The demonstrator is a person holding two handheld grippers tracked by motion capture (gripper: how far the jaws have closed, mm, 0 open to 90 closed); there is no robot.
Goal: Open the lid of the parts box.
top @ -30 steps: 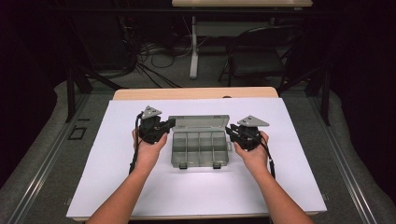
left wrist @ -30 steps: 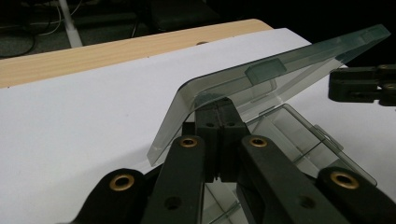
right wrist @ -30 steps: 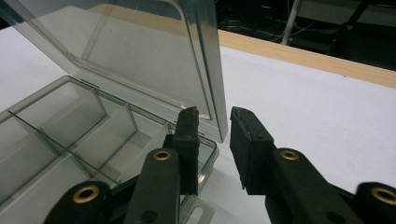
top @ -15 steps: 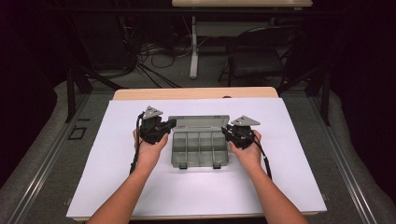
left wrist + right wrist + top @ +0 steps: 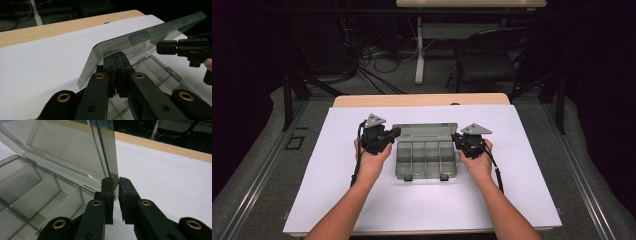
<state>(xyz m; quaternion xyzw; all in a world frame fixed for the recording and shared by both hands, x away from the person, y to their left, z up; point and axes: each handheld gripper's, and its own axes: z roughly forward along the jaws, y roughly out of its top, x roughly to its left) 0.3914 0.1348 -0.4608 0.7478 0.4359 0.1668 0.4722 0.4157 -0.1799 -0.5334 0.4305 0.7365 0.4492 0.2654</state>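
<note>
White table (image 5: 337, 200), tongs (image 5: 396, 133) on lid (image 5: 426, 131)

High cam looks down; gripper cams close (both share lid (image 5: 427, 131)).

The raised lid (image 5: 426, 131) blocks passage at 12 o'clock of the box (image 5: 426, 160); the white counter (image 5: 337, 200) at 6 o'clock lies free.

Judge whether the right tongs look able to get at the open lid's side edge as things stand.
Probably yes: the right tongs already straddle the lid edge, jaws just closing on it, nothing between.
</note>
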